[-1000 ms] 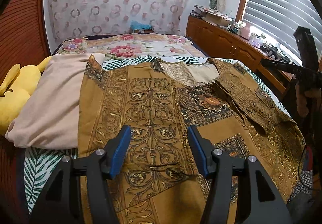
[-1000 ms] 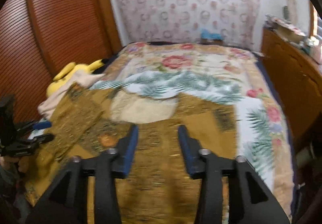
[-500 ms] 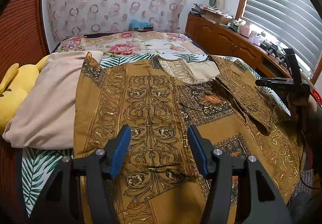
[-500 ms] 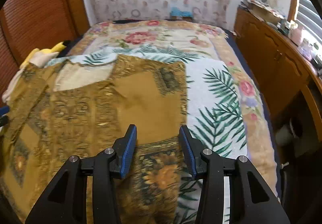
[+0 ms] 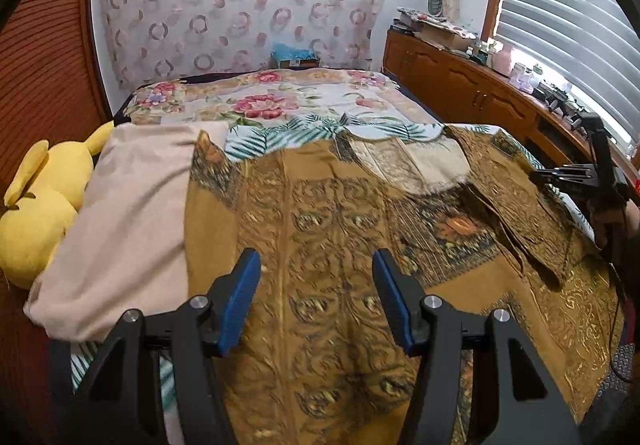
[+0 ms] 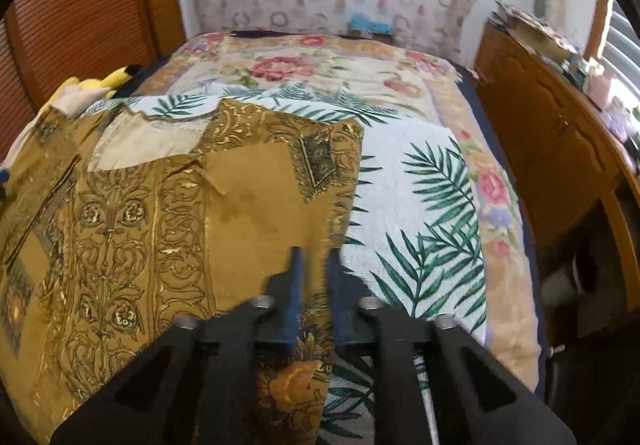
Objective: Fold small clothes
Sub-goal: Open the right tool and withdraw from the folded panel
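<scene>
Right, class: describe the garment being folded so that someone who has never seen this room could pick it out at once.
Start at the bed with its floral cover. On its near half, over a palm-leaf sheet, lies the mustard-gold shirt. Unlike the plain beige pillow and yellow plush toy beside it, it bears dark ornate scrollwork.

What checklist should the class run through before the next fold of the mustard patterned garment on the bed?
1. Right hand-held gripper shut on the mustard garment edge: ok.
2. Left hand-held gripper gripping cloth: not ok; open, nothing between its blue pads.
3. Garment spread flat: not ok; one sleeve lies folded over the front.
4. Space beside garment on the palm-leaf sheet: ok.
5. Beige pillow clear of garment: not ok; the edge overlaps it.
</scene>
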`<state>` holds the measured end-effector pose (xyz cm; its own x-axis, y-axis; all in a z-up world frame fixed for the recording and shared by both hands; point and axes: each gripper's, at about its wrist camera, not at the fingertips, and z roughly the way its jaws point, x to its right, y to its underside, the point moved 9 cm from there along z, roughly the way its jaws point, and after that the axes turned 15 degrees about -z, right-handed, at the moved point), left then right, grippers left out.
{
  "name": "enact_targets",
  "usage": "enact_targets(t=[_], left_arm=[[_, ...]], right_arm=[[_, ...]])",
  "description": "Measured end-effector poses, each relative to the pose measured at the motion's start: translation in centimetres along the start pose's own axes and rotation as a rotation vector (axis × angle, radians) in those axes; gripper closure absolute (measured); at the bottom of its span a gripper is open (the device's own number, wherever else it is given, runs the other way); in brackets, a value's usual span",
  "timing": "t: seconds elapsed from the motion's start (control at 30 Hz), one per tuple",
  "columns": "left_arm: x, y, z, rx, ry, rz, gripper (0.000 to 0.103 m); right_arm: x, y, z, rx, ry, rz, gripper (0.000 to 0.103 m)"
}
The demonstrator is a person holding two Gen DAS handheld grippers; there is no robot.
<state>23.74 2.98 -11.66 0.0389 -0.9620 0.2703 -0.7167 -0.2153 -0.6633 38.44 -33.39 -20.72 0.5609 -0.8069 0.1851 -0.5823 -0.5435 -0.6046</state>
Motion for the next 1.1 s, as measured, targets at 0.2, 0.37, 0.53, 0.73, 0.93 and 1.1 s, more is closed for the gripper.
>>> enact_targets(t=[0.2,0.37,0.53,0.73,0.93,1.1], left_arm=[[-2.2,-2.9,0.8,0.017,-0.045,-0.012,0.046],[-4.2,-4.6,2.1,0.011,-0.089,-0.017,0.046],[-5.4,-5.7,3.3,0.001,-0.092,-0.025,0.046],[-6.4,-6.3,4.2,-0.013,-0.093,-0.039,0.046],[-6.6,-6.9,5.0,-0.018,-0.105,-0.033,0.046],[-6.6,-7.5,5.5,-0.017,-0.108,-0.024,0.046]], right_arm=[[2.1,0.3,-0.9,0.024,0.033,0.043,0.102],[2.1,0.7,0.0,0.000,0.019,0.041,0.102],[3.0,0.5,0.5,-0.003,0.029,0.065,0.090],[4.2,-0.3,1.5,0.001,0.018,0.072,0.074],[4.4,-0.7,1.9,0.025,0.020,0.076,0.062],[4.0,-1.1,2.1,0.020,0.024,0.060,0.054]])
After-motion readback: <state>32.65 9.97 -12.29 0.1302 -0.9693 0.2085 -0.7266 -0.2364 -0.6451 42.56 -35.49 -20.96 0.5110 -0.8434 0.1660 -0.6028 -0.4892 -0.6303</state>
